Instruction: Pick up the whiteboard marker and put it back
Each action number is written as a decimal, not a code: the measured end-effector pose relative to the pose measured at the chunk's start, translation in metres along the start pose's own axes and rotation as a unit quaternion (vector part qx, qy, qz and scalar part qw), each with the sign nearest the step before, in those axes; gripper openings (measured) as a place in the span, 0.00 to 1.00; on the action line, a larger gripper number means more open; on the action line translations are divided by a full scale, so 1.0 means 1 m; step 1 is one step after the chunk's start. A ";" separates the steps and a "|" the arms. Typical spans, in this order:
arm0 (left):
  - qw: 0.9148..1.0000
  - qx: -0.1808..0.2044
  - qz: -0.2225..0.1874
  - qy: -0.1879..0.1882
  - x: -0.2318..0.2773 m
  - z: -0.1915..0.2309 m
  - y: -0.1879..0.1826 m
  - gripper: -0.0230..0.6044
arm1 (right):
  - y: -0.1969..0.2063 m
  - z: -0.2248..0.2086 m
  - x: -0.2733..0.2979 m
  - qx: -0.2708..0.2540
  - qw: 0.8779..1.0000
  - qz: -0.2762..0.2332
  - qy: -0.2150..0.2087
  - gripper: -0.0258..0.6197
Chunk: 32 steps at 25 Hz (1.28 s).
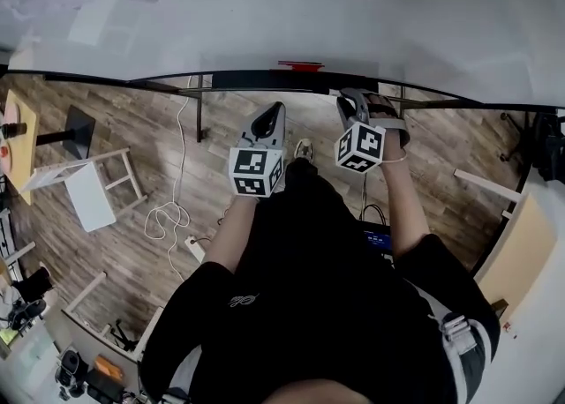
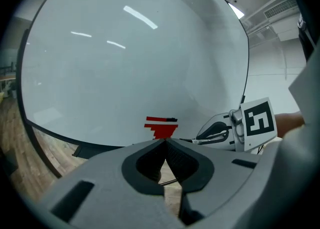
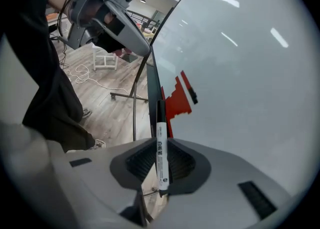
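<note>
A white whiteboard marker with a black cap is clamped between the pads of my right gripper, cap pointing forward along the whiteboard's lower edge. The red item on the board's ledge lies just past the cap. In the head view the right gripper hangs close to the dark ledge, right of the red item; the marker is hidden there. My left gripper is shut and empty, aimed at the red item. It hangs left of the right gripper and below the ledge.
The whiteboard stands on a wheeled frame over a wooden floor. A white stool-like frame and loose cables lie on the floor at the left. The person's own body and legs fill the lower middle.
</note>
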<state>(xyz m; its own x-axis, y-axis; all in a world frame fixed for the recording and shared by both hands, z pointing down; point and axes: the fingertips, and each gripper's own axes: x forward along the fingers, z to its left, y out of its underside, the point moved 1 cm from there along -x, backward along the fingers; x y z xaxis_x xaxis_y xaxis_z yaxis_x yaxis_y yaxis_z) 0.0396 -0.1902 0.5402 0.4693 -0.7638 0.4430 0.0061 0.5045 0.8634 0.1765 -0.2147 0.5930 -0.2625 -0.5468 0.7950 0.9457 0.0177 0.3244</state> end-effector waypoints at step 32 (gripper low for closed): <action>0.999 -0.018 0.006 -0.028 -0.011 0.005 0.012 0.05 | 0.016 0.012 0.041 -0.049 0.997 0.041 -0.045 0.12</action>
<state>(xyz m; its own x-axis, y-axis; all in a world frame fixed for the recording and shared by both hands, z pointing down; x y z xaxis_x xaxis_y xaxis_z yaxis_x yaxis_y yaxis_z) 0.0306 -0.1779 0.5471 0.4203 -0.7784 0.4663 0.0339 0.5270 0.8492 0.1782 -0.2265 0.6371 -0.1948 -0.4694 0.8613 0.9779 -0.0244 0.2079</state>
